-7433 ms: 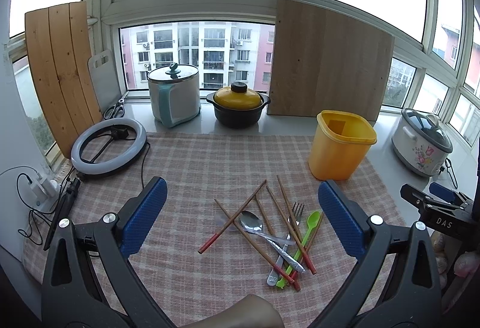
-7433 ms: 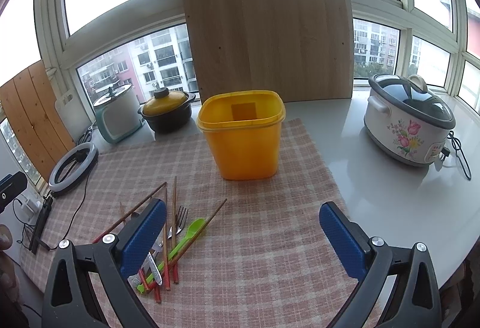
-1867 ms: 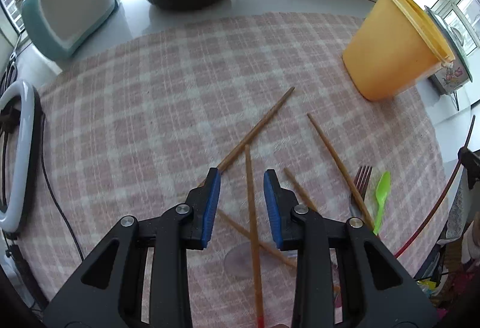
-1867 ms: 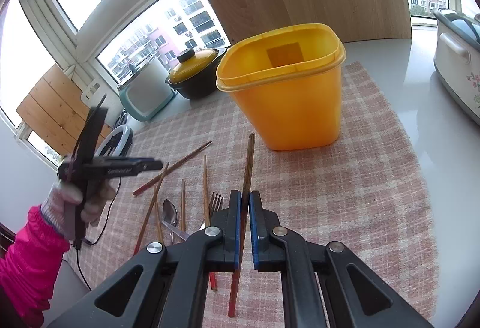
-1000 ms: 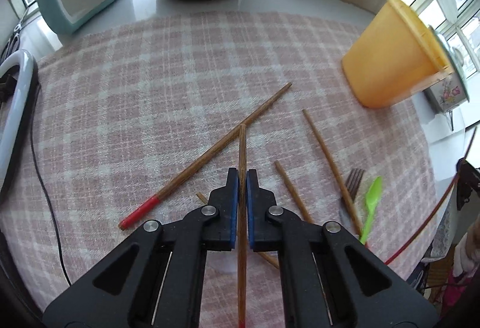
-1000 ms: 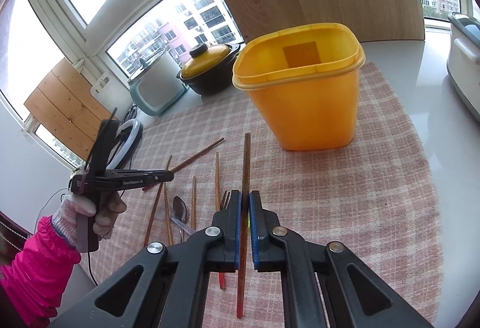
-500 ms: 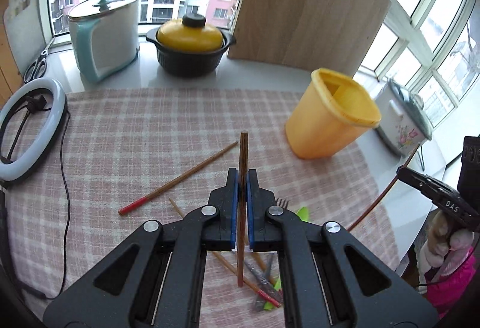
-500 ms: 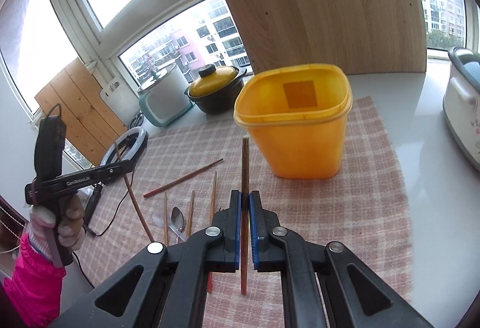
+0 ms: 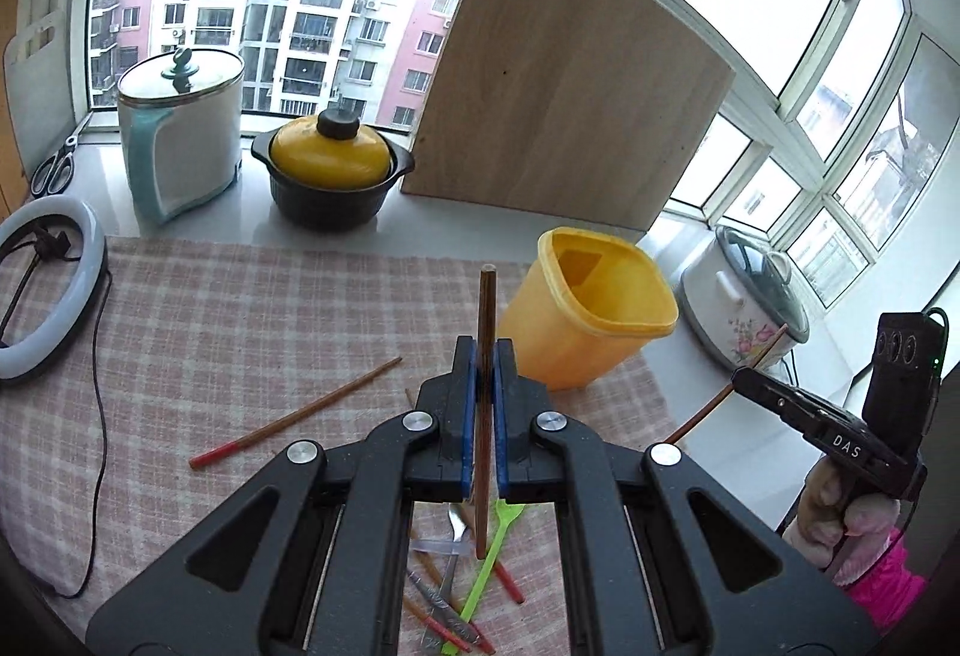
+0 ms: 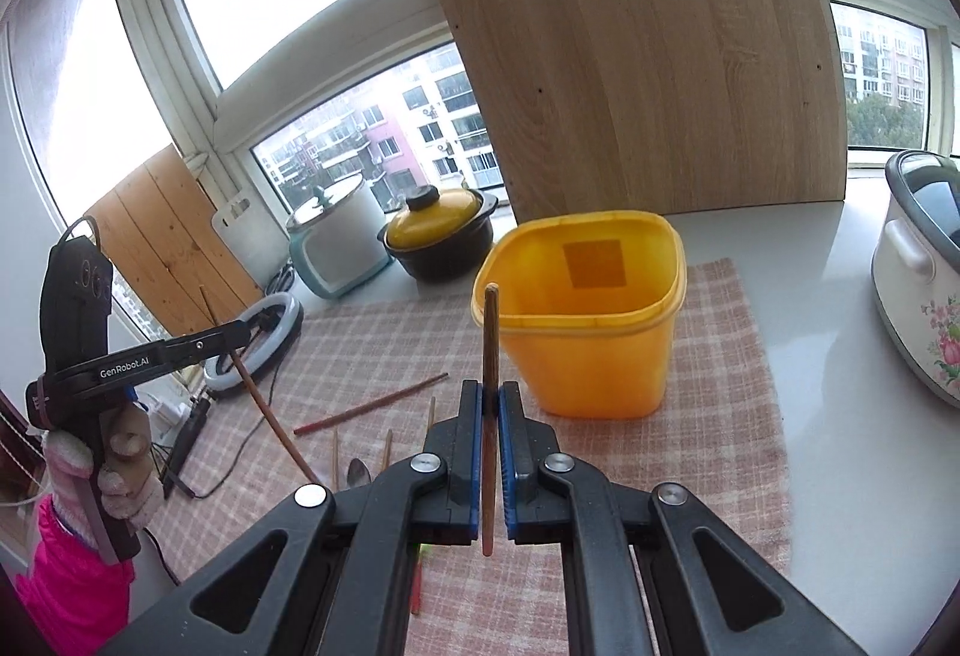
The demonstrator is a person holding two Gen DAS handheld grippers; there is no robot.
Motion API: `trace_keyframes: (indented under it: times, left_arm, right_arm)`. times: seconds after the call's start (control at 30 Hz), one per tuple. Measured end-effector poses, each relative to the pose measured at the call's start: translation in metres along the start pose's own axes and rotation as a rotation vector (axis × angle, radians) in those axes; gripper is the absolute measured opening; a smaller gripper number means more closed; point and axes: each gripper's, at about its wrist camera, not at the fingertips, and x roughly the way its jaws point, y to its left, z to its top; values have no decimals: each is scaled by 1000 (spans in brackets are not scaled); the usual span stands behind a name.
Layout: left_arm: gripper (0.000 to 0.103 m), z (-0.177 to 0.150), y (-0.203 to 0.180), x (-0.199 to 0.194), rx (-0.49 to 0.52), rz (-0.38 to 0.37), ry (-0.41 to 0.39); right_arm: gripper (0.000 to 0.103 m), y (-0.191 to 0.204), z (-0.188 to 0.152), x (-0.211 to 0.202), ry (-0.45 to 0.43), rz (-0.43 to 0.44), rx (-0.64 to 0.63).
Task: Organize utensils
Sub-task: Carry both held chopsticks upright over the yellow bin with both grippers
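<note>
The chopstick [image 9: 485, 356] between the left gripper's [image 9: 483, 374] blue rubbery pads is matt brown wood; the right gripper's [image 10: 492, 419] chopstick [image 10: 489, 404] looks alike. Ahead of both stands a glossy yellow plastic bin [image 10: 591, 320] on a woven checked cloth [image 9: 240, 320]. Below the left gripper lie a shiny metal spoon [image 9: 438, 605] and a green plastic spoon [image 9: 489, 566].

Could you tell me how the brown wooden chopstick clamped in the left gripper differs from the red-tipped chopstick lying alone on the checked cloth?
The chopstick in the left gripper, brown wood, is off the cloth; the red-tipped chopstick lies flat on it. The gripped one stands between the blue pads; the other is untouched and slanted. Both are slim wooden sticks.
</note>
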Motion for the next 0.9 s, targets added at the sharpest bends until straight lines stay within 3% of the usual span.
trace_keyframes:
  times: [0.33, 0.6, 0.77, 0.9]
  left_arm:
    - [2, 41, -27, 10, -27, -57, -117]
    - [2, 73, -47, 18, -26, -95, -184]
    - [2, 92, -62, 25, -14, -100, -215]
    - [2, 100, -70, 39, 10, -50, -240]
  right_arm:
    - [3, -9, 40, -27, -102, 39, 23]
    - [3, -23, 77, -53, -220, 10, 31]
    - [3, -29, 94, -56, -271, -19, 27]
    - [3, -35, 104, -49, -294, -48, 28]
